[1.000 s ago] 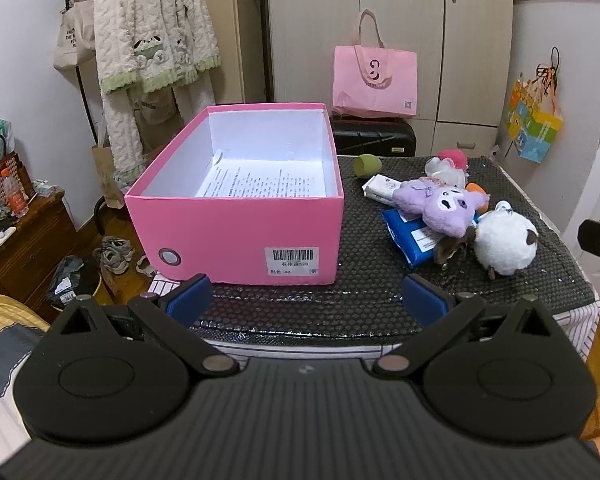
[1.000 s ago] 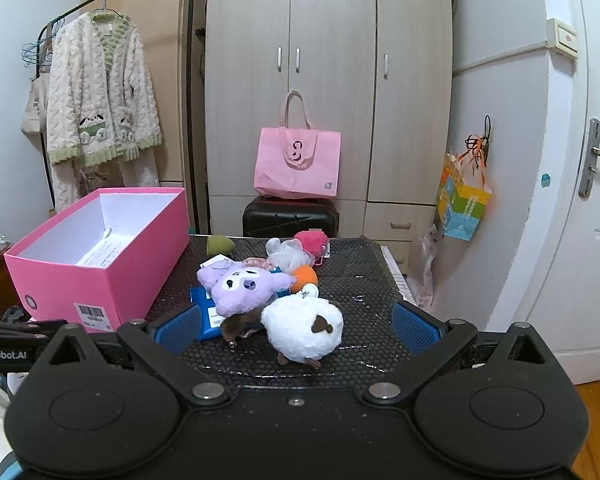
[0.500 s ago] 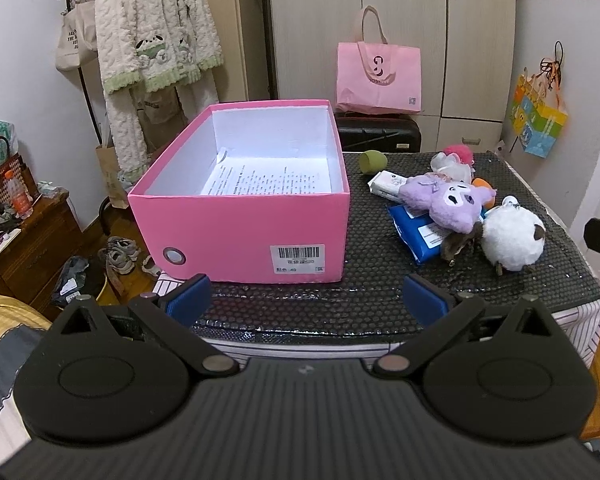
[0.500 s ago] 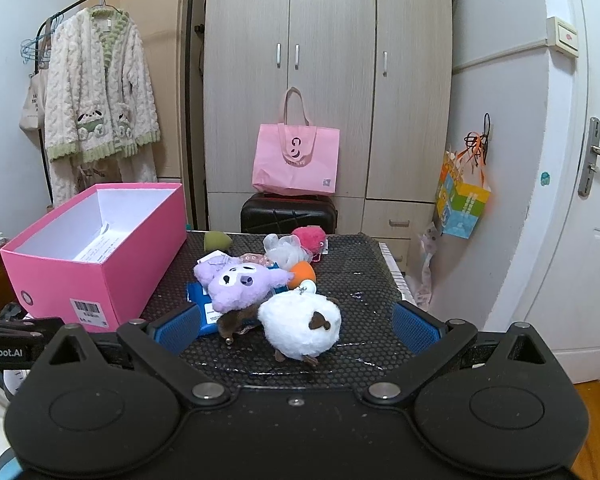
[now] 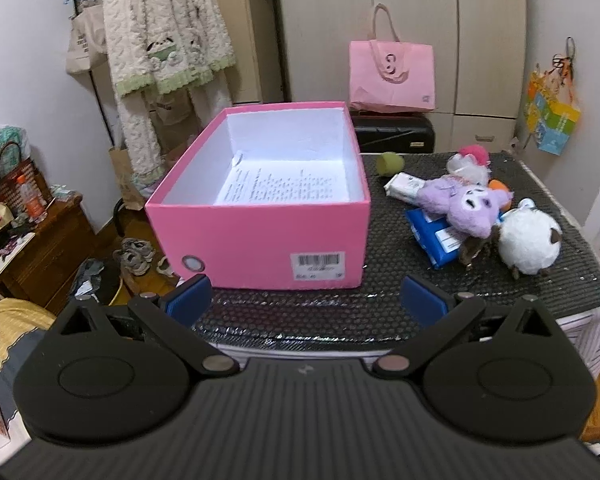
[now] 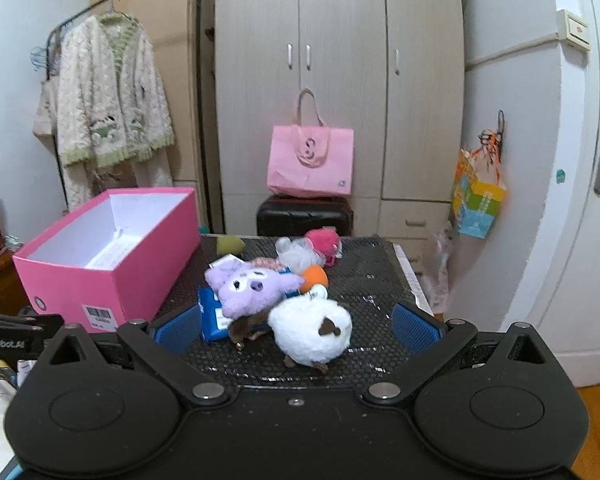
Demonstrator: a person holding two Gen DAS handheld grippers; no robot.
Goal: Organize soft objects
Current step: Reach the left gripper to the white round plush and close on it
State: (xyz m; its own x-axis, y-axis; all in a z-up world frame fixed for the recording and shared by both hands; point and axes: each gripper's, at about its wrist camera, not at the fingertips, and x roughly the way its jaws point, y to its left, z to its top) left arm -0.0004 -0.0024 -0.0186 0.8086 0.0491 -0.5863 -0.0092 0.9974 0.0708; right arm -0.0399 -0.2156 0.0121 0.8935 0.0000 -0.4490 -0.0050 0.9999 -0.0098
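While both tongs hang short of the counter, we note this:

Left tongs point(image 5: 305, 300): spread wide, gripping nothing, aimed at the near wall of the pink box point(image 5: 260, 236).
Right tongs point(image 6: 296, 326): also spread wide and empty, the white plush point(image 6: 310, 334) sitting between our two blue pads in that view (though not touching either).
Counter point(image 5: 380, 308): covered in a black dimpled mat; it carries the box on its left part and the soft things on its right.
Pink box: open at the top, white inside, with a printed sheet point(image 5: 284, 188) lying on its floor and a barcode label on its near wall.
Purple plush point(image 6: 252, 288): lying just behind the white plush and touching it, partly over a blue packet point(image 6: 212, 314).
Orange ball point(image 6: 314, 276): tucked just beside the purple plush.
Pink pom-pom point(image 6: 324, 242): at the far side, next to a pale gauzy bundle point(image 6: 296, 252).
Green piece point(image 6: 230, 243): near the box's far corner, apart from the heap.
White packet point(image 5: 404, 186): between the green piece and the purple plush.
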